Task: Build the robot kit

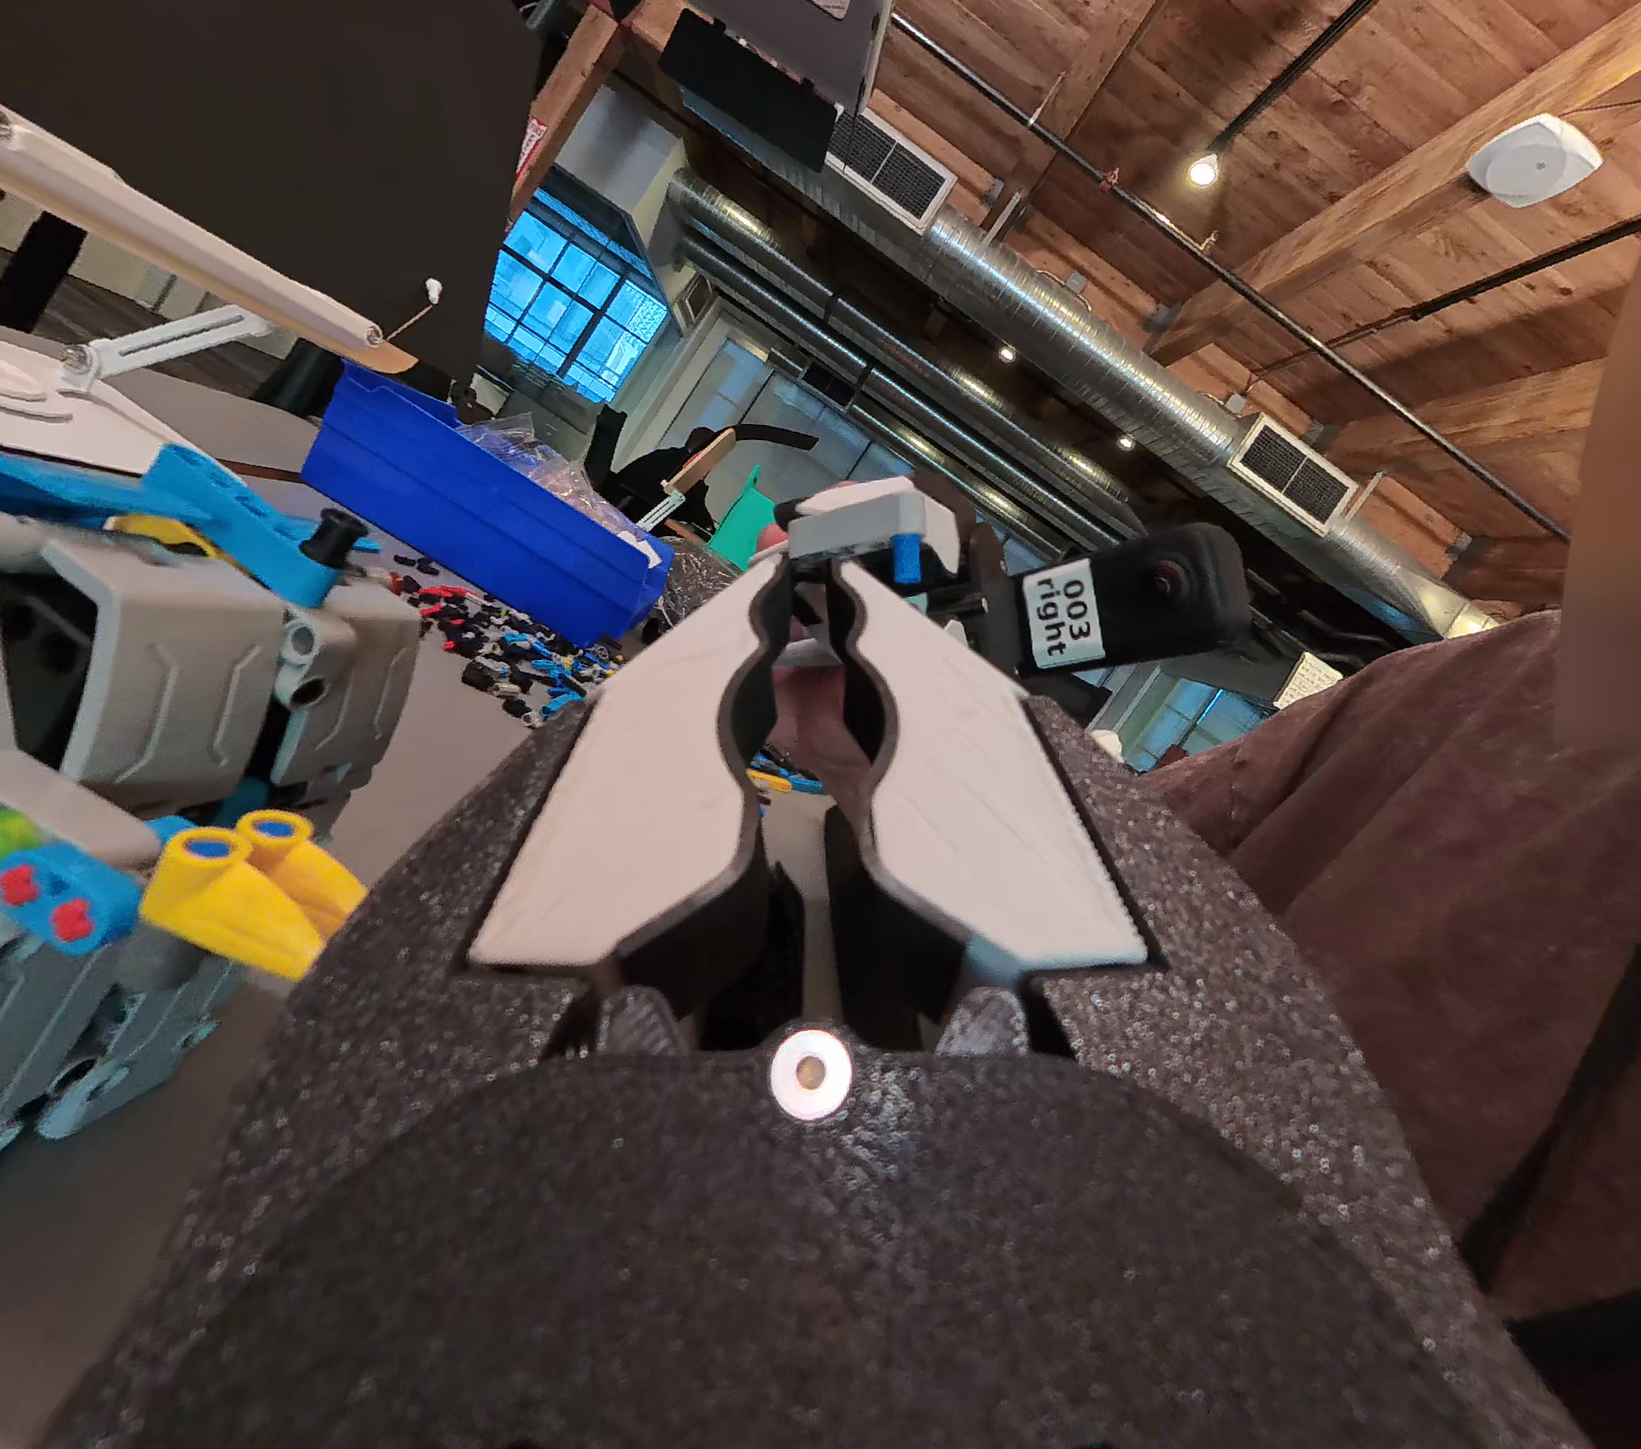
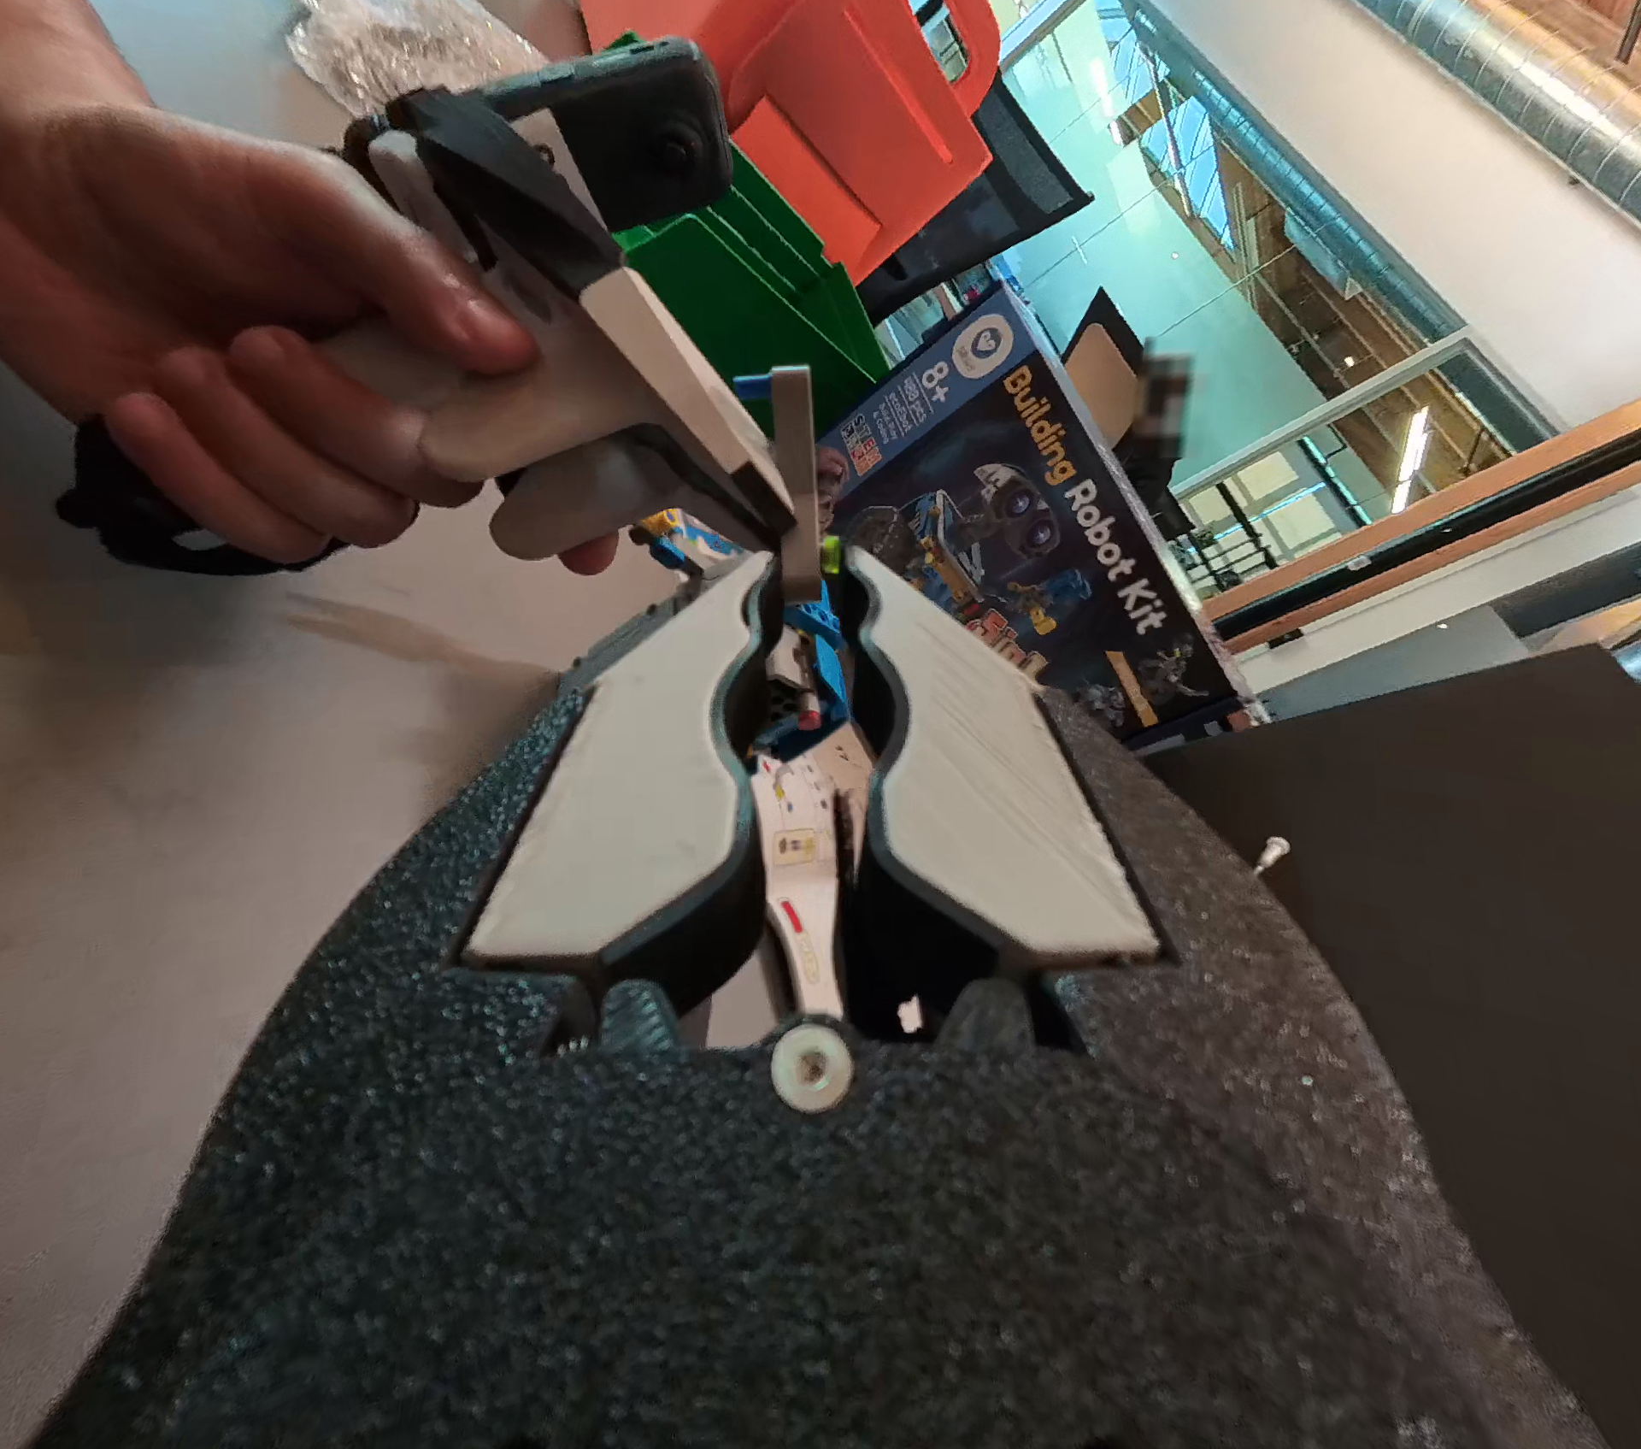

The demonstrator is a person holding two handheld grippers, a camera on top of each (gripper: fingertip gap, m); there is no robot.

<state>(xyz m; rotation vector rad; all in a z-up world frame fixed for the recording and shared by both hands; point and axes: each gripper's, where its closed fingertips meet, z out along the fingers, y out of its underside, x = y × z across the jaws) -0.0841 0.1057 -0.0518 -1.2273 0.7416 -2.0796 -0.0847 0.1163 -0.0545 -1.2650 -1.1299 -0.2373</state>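
Up close, mid-frame, the left gripper (image 1: 810, 589) has its tips nearly together, pinching the lower edge of a small grey piece (image 1: 857, 523). In the right view that piece (image 2: 795, 483) stands with its long axis up the frame, its foot between the right gripper's (image 2: 810, 573) slightly parted tips; contact there is unclear. Farther off lie a half-built robot model (image 1: 178, 660) at left, loose bricks (image 1: 524, 651), and a blue bin (image 1: 479, 518).

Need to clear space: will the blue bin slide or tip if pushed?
The blue bin looks rigid plastic, low and wide on the table, so likely slides, not tips. Only crinkled plastic bags show inside, so probably light.
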